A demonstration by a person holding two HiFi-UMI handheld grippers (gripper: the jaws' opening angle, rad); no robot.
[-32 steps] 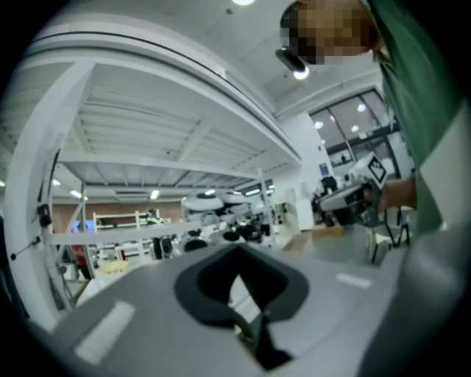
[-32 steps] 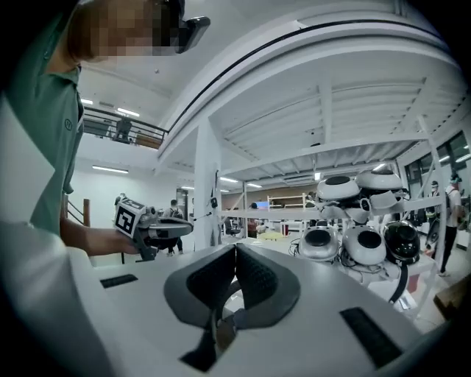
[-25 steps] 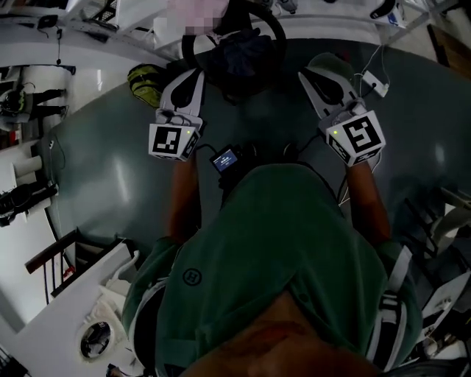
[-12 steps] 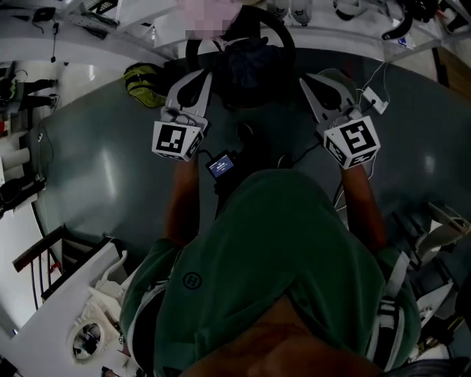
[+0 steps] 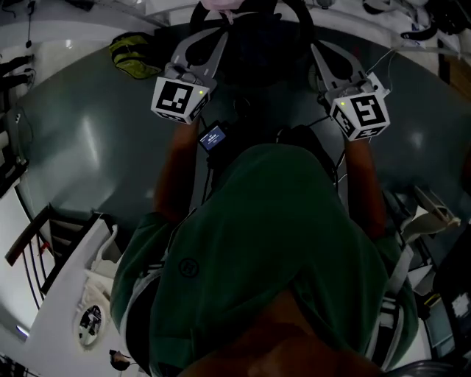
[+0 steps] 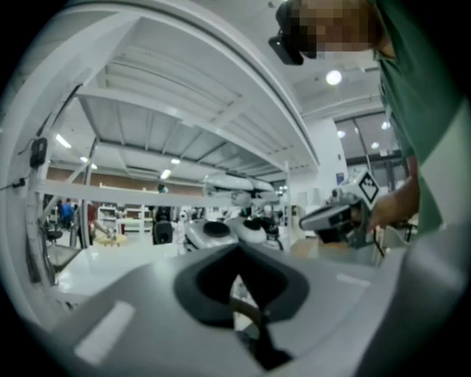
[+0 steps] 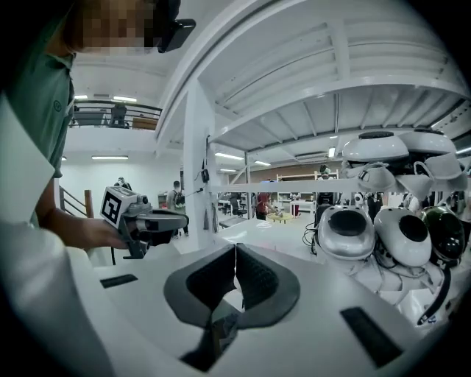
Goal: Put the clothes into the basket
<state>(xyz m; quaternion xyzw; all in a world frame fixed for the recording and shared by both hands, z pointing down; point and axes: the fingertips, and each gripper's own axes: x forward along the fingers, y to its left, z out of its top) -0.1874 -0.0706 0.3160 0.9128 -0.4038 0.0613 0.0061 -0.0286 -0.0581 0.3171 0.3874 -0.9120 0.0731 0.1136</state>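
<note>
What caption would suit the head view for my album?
Green-shirted person holds the shut, empty left gripper and right gripper out towards a black round basket on a dark grey table.

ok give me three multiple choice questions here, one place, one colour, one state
1. In the head view the yellow-green bundle lies: A left of the left hand-held gripper; B between the two grippers; C on the person's lap.
2. The person's shirt is: A white; B green; C red.
3. The right hand-held gripper is: A shut and empty; B wide open; C shut on a sock.
Answers: 1 A, it sits beyond that gripper at the picture's upper left; 2 B, green cloth fills the head view; 3 A, its jaws meet with nothing between.
</note>
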